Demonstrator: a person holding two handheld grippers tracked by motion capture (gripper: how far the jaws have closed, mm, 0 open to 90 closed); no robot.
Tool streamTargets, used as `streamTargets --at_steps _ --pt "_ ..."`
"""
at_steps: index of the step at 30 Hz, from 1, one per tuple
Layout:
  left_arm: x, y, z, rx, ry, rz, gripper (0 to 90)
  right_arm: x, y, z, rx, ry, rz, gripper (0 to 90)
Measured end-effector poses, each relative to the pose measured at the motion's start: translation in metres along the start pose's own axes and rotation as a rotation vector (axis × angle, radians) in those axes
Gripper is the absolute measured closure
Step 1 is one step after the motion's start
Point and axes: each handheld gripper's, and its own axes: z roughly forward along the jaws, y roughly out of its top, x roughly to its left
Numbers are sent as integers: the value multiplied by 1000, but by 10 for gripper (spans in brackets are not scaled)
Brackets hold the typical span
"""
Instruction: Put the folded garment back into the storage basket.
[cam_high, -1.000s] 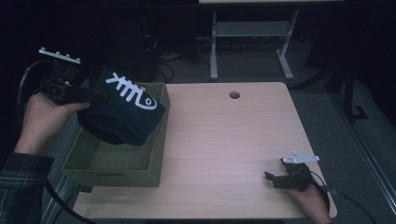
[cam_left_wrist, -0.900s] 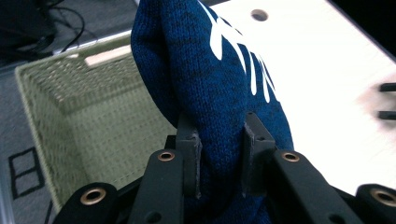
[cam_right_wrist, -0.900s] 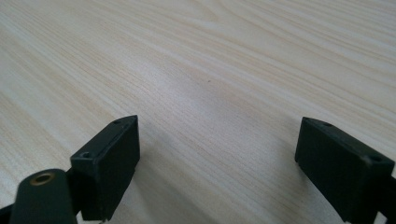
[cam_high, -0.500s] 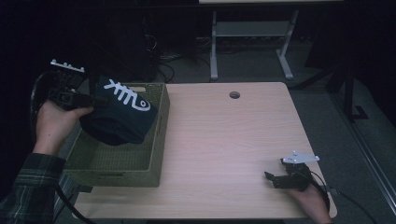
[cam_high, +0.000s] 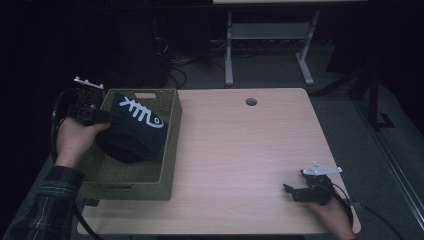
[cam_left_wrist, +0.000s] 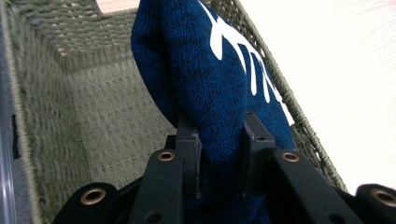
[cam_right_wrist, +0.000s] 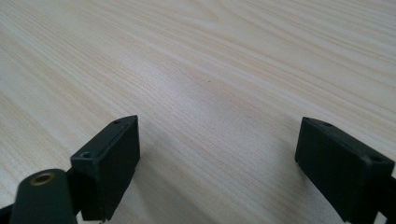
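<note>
High view and left tool view: left tool (cam_high: 107, 118) pinched tight on the dark blue knit top (cam_high: 132, 131) with white marks, low inside the green woven basket (cam_high: 125, 182) on the counter (cam_high: 240, 150); right tool (cam_high: 292, 191) wide apart, resting near the counter's front edge.

Dim and underexposed in the high view, with near-black surroundings beyond the pale wooden table (cam_high: 240, 150) and faint shadow under the woven olive-green basket (cam_high: 170, 150). Blown out to white at the right of the left gripper view, where tabletop detail vanishes beside the dark blue knitted garment (cam_left_wrist: 219, 93). Evenly bright in the right gripper view, wood grain sharp farther off, black jaws softly blurred up close.
</note>
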Motion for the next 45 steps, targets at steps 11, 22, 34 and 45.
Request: streamTargets --at_steps 11,22,34,45 --pt "4 -8 15 22 2 -18 731 0 0 0 1 0 1 135" --pt "17 -19 34 33 -35 -43 729 0 0 0 1 0 0 135" --pt "45 -32 51 59 -51 -78 711 0 0 0 1 0 0 135" --pt "68 -49 67 80 -21 -113 636 0 0 0 2 0 0 135"
